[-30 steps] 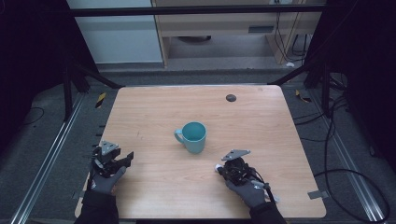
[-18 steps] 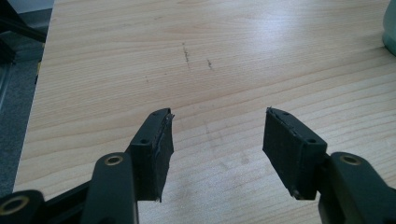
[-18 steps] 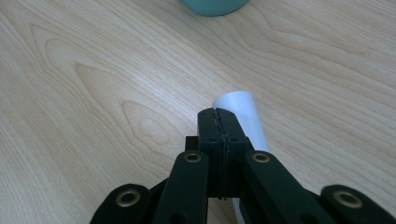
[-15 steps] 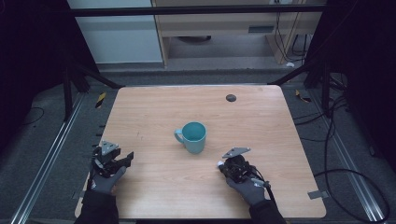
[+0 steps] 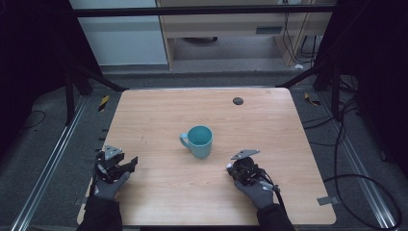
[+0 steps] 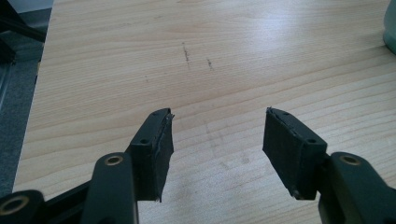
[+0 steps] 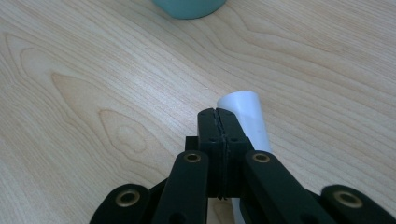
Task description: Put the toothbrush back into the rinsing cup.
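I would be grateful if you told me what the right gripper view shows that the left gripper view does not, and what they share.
Right gripper view alone: the right tool, jaws pressed together, with a white cylinder lying on the table just beside and behind them. Left gripper view alone: the left tool, jaws wide apart with nothing between them, and faint dark marks on the wood. Both: the wooden table and an edge of the teal mug.

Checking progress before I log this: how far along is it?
Early. Nothing looks done: the teal mug stands upright mid-table, untouched. In hand: the right gripper, jaws shut, beside a white tube; whether it grips the tube is unclear. The left gripper rests open, empty. All handling remains.
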Demonstrator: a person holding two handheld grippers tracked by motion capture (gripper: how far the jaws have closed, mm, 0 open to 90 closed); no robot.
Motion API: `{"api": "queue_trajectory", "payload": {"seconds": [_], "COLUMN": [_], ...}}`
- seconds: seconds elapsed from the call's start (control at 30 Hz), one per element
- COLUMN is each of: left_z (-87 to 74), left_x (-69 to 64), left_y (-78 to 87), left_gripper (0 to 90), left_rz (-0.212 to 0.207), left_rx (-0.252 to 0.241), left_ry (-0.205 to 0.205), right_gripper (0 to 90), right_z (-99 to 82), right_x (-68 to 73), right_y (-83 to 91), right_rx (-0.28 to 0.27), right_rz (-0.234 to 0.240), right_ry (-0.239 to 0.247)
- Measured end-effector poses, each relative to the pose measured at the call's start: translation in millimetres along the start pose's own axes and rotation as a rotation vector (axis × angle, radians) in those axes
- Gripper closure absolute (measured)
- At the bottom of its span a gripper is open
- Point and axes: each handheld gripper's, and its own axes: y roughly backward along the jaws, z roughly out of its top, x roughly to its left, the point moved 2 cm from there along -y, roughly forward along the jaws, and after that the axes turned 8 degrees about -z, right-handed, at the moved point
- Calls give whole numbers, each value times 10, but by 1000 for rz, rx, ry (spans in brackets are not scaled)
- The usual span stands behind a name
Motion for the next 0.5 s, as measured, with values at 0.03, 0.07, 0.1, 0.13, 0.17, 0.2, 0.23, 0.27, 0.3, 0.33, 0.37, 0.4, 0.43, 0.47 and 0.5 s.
{"api": "queue_trajectory", "payload": {"seconds": [0.03, 0.07, 0.1, 0.13, 0.17, 0.2, 0.23, 0.27, 0.3, 0.33, 0.37, 0.4, 0.43, 0.47, 0.5], "left_z": [0, 0, 0, 0, 0, 0, 0, 0, 0, 0, 0, 1, 1, 1, 1], "left_x": [0, 0, 0, 0, -1, -1, -1, -1, -1, -1, -1, -1, -1, -2, -2], "left_y": [0, 0, 0, 0, 0, 0, 0, 0, 0, 2, 2, 2, 2, 1, 1], "left_gripper": [419, 419, 419, 419, 419, 419, 419, 419, 419, 418, 418, 418, 418, 418, 418], "left_rz": [0, 0, 0, 0, 0, 0, 0, 0, 0, -1, -1, -1, -1, -1, -1], "left_rx": [0, 0, 0, 0, 0, 0, 0, 0, 0, -1, -1, -1, -1, -1, -1], "left_ry": [0, 0, 0, 0, 0, 0, 0, 0, 0, -1, -1, 0, -1, -1, -1], "right_gripper": [898, 899, 899, 898, 898, 898, 898, 897, 897, 897, 897, 897, 897, 896, 896], "right_z": [0, 3, 3, 10, 14, 18, 18, 32, 32, 49, 49, 67, 67, 93, 93], "right_x": [0, -1, -1, -6, -7, -9, -9, -4, -4, -2, -2, -2, -2, -12, -12], "right_y": [0, 2, 2, 7, 13, 21, 21, 42, 42, 74, 74, 112, 112, 156, 156], "right_rx": [0, 2, 2, -3, -6, -9, -9, -17, -17, -26, -26, -37, -37, -57, -57], "right_rz": [0, 1, 1, 0, 1, 5, 5, 4, 4, 5, 5, 10, 10, 14, 14], "right_ry": [0, -6, -6, -10, -11, -10, -10, -10, -10, -8, -8, -8, -8, -7, -7]}}
